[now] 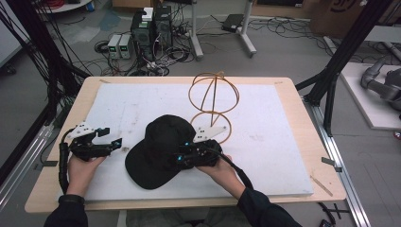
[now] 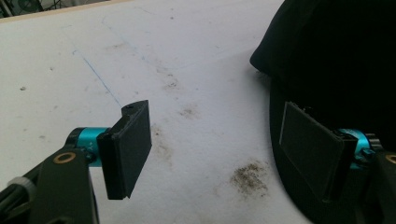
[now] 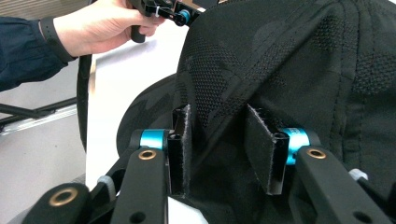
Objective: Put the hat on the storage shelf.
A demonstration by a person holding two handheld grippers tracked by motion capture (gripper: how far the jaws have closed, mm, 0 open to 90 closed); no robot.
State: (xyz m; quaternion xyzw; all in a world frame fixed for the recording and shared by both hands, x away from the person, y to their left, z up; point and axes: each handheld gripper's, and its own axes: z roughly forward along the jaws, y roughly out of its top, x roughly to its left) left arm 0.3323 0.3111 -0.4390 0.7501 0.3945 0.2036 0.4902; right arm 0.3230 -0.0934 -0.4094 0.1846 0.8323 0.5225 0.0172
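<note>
A black cap (image 1: pixel 158 142) lies on the white board (image 1: pixel 269 118), brim toward the near edge. My right gripper (image 1: pixel 182 152) reaches into the cap's right side. In the right gripper view its pads (image 3: pixel 182 140) pinch a raised fold of the cap's fabric (image 3: pixel 289 60), which creases between them. My left gripper (image 1: pixel 112 136) hovers just left of the cap, open. In the left gripper view its jaws (image 2: pixel 219 149) stand wide over bare board, with the cap's edge (image 2: pixel 336 60) behind the right-hand pad.
A golden wire stand (image 1: pixel 213 94), two hoops on a ring base, rises just behind the cap and the right gripper. The board rests on a wooden table (image 1: pixel 302 109). Computers and cables (image 1: pixel 146 33) sit on the floor beyond; black frame posts flank the table.
</note>
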